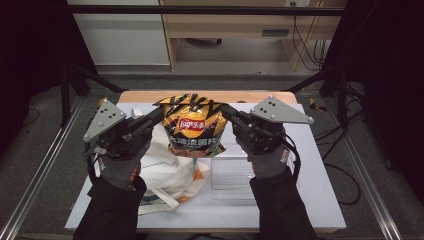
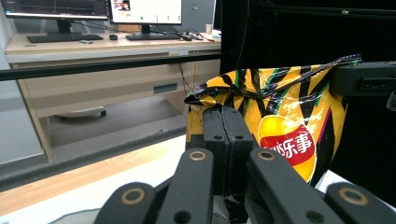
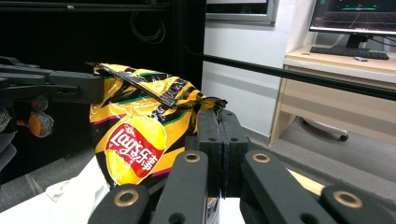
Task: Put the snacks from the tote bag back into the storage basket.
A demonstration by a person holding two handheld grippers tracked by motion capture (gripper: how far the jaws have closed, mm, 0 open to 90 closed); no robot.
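Left gripper view, jaws: my left gripper (image 2: 223, 122) has its jaws pressed together on the top-left corner of the chip bag (image 2: 285, 116), pinching the crimped seam.
Right gripper view, jaws: my right gripper (image 3: 221, 122) is clamped the same way on the other top corner of the bag.
Bag position: in the high view it hangs between both grippers, at about 12 o'clock from my hands, lifted above the white surface (image 1: 310, 195).
Handling: I judge it light, puffed with air, crinkly and slick; the contents would crush easily.
Grip point: the flat sealed seam is the safe place, never the belly.
Below: a white cloth bag (image 1: 167, 177) at 6 o'clock, a clear box (image 1: 231, 175) at 5 o'clock.
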